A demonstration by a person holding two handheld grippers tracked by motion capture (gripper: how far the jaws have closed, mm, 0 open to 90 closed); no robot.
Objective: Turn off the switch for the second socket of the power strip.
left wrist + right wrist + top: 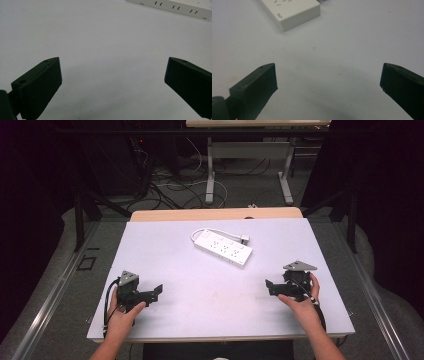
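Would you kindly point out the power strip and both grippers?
power strip [223,248]: high view, middle of its socket face.
left gripper [157,292]: high view, midway between its fingertips.
right gripper [270,287]: high view, midway between its fingertips.

Even overhead light brightens the flat white counter [165,270]; surroundings fall dark, and nearby black jaws blur softly.

Ahead of both grippers lies a white rectangular plastic power strip [223,248], its top patterned with rows of short dark socket slots, and a white cord looped at its far end. The left black two-jaw gripper [156,292] and the right black two-jaw gripper [270,286] each carry a grey three-cornered plate. Under them spreads a pale lilac-white flat table surface [210,290] with a light wooden far edge.
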